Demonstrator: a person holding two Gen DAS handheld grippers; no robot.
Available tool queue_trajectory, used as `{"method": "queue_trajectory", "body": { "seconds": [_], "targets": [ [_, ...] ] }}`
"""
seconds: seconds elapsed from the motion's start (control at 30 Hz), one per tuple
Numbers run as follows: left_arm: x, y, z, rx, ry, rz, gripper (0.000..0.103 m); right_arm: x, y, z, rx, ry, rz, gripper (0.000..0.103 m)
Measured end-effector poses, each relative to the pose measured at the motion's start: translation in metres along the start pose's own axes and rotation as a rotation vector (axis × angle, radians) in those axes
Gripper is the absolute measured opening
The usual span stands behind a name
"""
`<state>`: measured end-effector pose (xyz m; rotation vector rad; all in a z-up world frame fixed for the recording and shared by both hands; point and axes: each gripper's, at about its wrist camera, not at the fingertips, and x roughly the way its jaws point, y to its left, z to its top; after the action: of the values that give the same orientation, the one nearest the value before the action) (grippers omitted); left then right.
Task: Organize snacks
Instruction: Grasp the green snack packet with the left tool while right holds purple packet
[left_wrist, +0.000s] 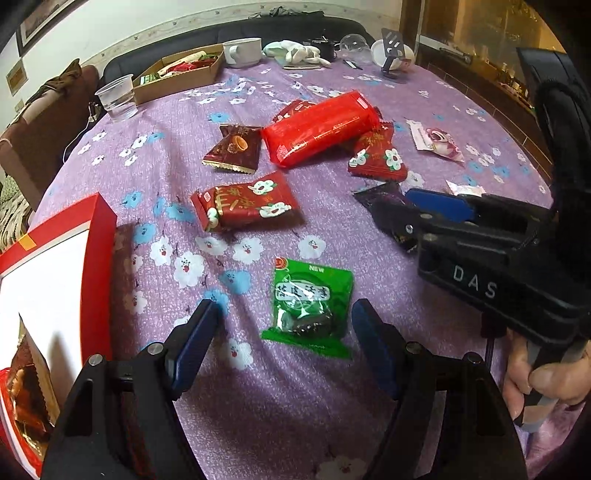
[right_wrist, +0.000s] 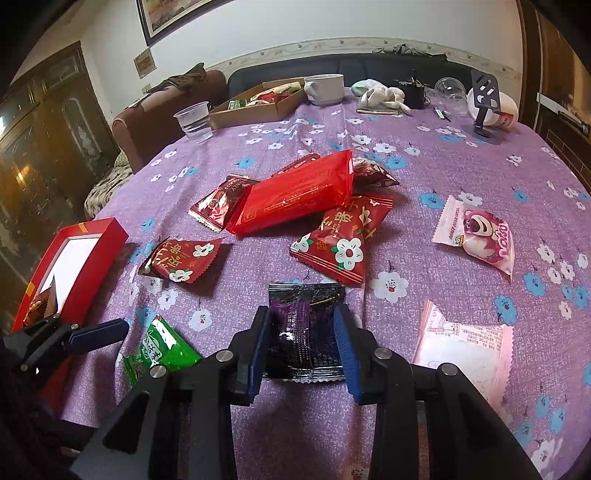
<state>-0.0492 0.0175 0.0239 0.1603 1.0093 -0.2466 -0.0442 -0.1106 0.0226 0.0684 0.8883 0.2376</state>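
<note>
The surface wears a purple flowered cloth (right_wrist: 424, 177). On it lie a long red packet (right_wrist: 295, 195) over smaller red wrappers, a green snack packet (left_wrist: 308, 306), a black-purple sachet (right_wrist: 306, 328), two pink packets, a red box (right_wrist: 79, 258) at the left edge, a cardboard tray (right_wrist: 255, 103), a plastic cup (right_wrist: 194, 120) and a white mug (right_wrist: 325, 88).

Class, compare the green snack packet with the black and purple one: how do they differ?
The green packet lies free between the open left tongs; the black and purple packet sits clamped in the right tongs. Green has a clear window; the dark one is opaque. Both rest on the purple tablecloth.
</note>
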Motion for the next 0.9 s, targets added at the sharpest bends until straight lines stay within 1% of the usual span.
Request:
{"method": "queue_trajectory", "body": {
  "seconds": [0.1, 0.17, 0.2, 0.23, 0.3, 0.37, 0.47, 0.6, 0.67, 0.73, 0.9],
  "targets": [
    [0.003, -0.001, 0.003, 0.020, 0.001, 0.012, 0.075, -0.001, 0.002, -0.001, -0.009, -0.002, -0.008, 0.036],
    [0.004, -0.003, 0.002, 0.036, -0.013, 0.006, 0.075, -0.001, 0.002, -0.001, -0.011, -0.003, -0.011, 0.035],
    [0.004, -0.003, 0.002, 0.041, -0.024, 0.004, 0.073, -0.001, 0.002, -0.001, -0.009, -0.004, -0.010, 0.035],
    [0.004, -0.003, 0.002, 0.045, -0.038, 0.001, 0.068, -0.001, 0.001, -0.001, -0.008, -0.004, -0.009, 0.034],
    [0.004, -0.005, 0.003, 0.057, -0.057, -0.009, 0.050, -0.002, 0.001, -0.001, -0.002, -0.006, -0.005, 0.033],
    [0.003, -0.007, 0.003, 0.082, -0.070, -0.017, 0.041, -0.003, -0.001, 0.000, 0.012, -0.010, 0.009, 0.030],
    [0.002, -0.008, 0.002, 0.096, -0.080, -0.012, 0.040, -0.004, -0.002, 0.000, 0.020, -0.014, 0.018, 0.029],
    [0.000, -0.001, -0.001, 0.059, -0.083, -0.044, 0.037, -0.005, -0.005, 0.001, 0.037, -0.017, 0.032, 0.028],
    [-0.005, 0.004, -0.003, 0.034, -0.088, -0.061, 0.037, -0.005, -0.009, 0.002, 0.063, -0.015, 0.053, 0.027],
    [-0.012, 0.007, -0.004, 0.014, -0.105, -0.081, 0.037, -0.006, -0.013, 0.002, 0.088, -0.017, 0.073, 0.027],
    [-0.035, 0.014, -0.007, -0.003, -0.159, -0.076, 0.037, -0.006, -0.019, 0.003, 0.128, -0.021, 0.103, 0.026]
  ]
}}
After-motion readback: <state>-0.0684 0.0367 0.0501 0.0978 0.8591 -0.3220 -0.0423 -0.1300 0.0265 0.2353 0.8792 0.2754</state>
